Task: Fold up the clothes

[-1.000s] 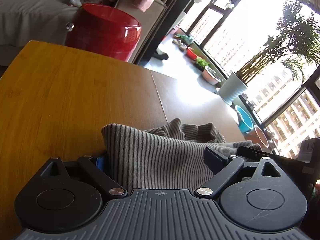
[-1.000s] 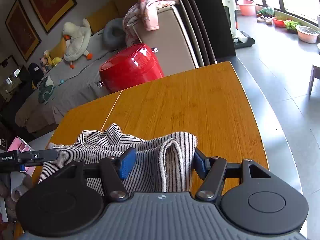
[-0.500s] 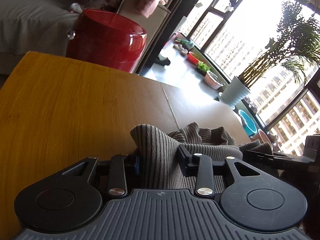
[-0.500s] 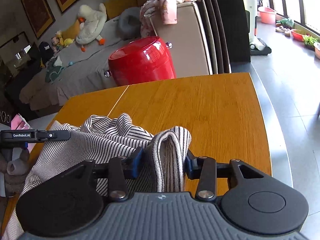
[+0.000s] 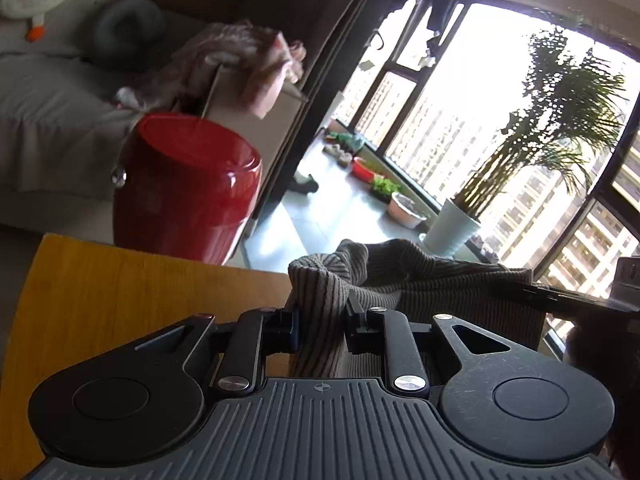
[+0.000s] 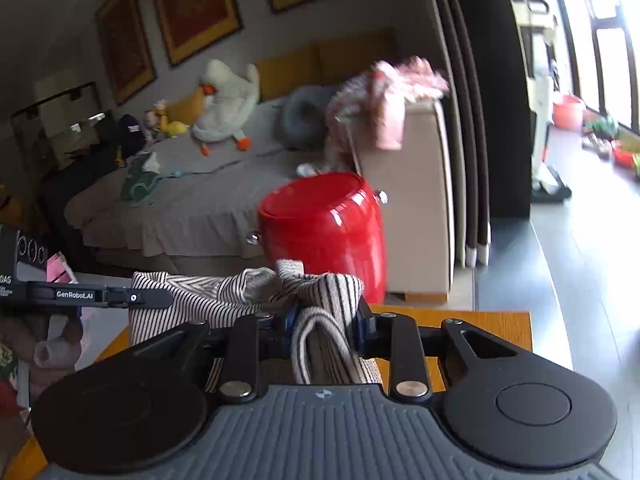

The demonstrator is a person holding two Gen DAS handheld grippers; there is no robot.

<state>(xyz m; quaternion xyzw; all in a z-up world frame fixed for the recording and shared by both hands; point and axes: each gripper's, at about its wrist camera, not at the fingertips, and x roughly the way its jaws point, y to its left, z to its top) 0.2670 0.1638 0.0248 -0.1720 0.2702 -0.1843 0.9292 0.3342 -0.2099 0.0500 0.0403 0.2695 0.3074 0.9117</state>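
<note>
Striped top [image 5: 320,300] bunched at lower centre of the left wrist view, lifted above the desk [image 5: 140,300]; one gathered edge pinched in the left tool [image 5: 320,316], jaws closed tight on the cloth. The fabric runs from there to the right of the frame, sagging between the two tools, towards a dark bar at right edge that is the other tool's finger [image 5: 568,296].

Right wrist view: same top [image 6: 320,300] at lower centre, a thick fold clamped in the right tool [image 6: 324,328]; jaws have just been closing and press on the fold, cloth bulging above the pads. The rest of the garment stretches left to the left tool's finger [image 6: 100,296], marked GenRobot.AI, at left edge. A hand [image 6: 52,344] shows under it, lower left.

Desk is orange-brown wood, seen below the cloth in both views; whether any hem touches it, cannot tell.

Behind: red drum stool [image 6: 324,224] mid-frame past the desk edge, beige sofa arm with pink clothes [image 6: 392,96] draped on it, grey bed [image 6: 180,200] with goose plush [image 6: 224,104] upper left. Left view upper right: big window [image 5: 500,100], potted palm [image 5: 560,120] in white pot, bowls on floor.
</note>
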